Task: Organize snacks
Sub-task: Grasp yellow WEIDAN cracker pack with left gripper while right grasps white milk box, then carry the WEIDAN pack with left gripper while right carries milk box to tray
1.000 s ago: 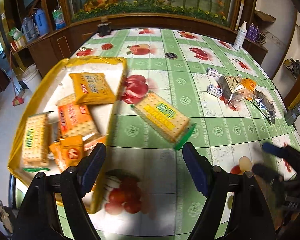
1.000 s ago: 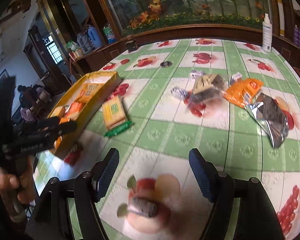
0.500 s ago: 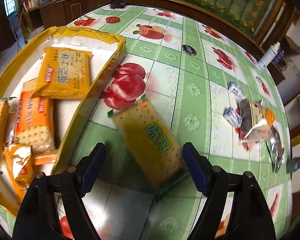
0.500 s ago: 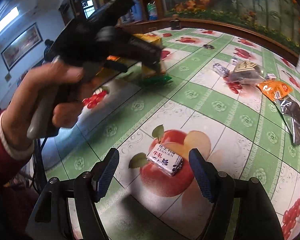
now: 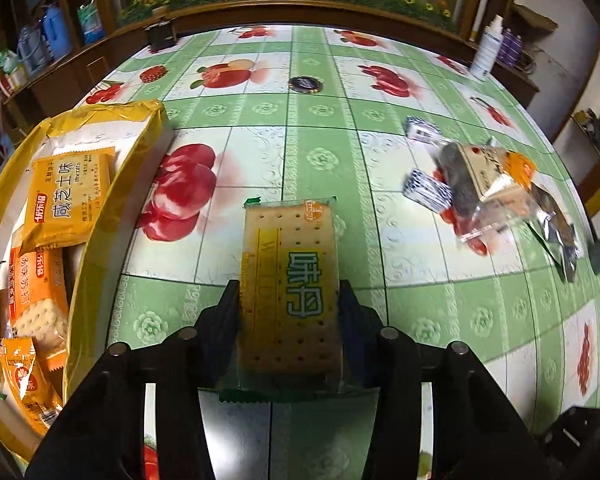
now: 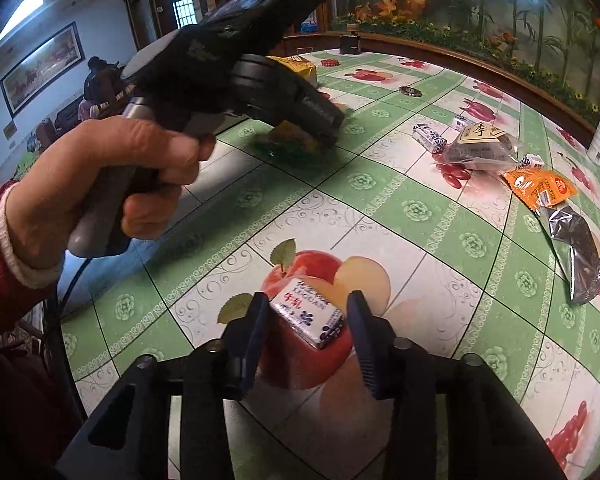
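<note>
My left gripper [image 5: 288, 300] is shut on a yellow cracker packet with green ends [image 5: 290, 288], fingers pressed on its long sides. The yellow tray [image 5: 100, 216] with several orange and yellow cracker packs lies to the left. My right gripper [image 6: 306, 316] straddles a small white and blue candy [image 6: 308, 314] on the apple print. The left finger touches the candy; a gap remains at the right finger. The left gripper also shows in the right wrist view [image 6: 300, 136], held by a hand.
More snacks lie at the right of the table: wrapped candies [image 5: 424, 190], a clear bag with a tan label [image 5: 480, 176], an orange packet [image 6: 544, 188] and a dark foil bag [image 6: 578, 252]. A bottle cap [image 5: 305, 84] lies far back. A white spray bottle [image 5: 486, 48] stands at the far edge.
My left gripper has closed on the cracker packet, which now lies straight between the fingers. My right gripper has moved down over the small candy and narrowed around it.
</note>
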A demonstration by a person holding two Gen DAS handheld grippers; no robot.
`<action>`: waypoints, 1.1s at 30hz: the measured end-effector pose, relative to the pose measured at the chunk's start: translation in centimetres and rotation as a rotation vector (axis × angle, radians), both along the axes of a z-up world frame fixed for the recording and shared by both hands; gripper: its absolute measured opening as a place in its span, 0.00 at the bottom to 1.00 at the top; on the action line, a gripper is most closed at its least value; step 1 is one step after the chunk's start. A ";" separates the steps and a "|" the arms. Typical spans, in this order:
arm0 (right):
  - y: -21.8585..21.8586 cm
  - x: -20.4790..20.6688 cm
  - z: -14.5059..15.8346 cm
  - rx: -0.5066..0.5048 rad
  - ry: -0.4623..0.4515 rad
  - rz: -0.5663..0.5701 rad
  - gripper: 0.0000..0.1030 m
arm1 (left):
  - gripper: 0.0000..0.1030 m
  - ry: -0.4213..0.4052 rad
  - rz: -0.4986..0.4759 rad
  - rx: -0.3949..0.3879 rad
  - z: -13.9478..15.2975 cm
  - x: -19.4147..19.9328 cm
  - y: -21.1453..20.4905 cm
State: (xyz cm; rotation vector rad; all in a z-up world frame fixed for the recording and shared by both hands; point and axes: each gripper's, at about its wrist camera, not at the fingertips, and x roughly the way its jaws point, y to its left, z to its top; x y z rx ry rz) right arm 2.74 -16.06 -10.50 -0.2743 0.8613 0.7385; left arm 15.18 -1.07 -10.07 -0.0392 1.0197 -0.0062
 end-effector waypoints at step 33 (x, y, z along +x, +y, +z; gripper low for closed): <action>6.3 0.5 3.0 0.143 0.035 0.011 0.33 | 0.43 -0.142 0.113 -0.048 5.5 -9.8 11.3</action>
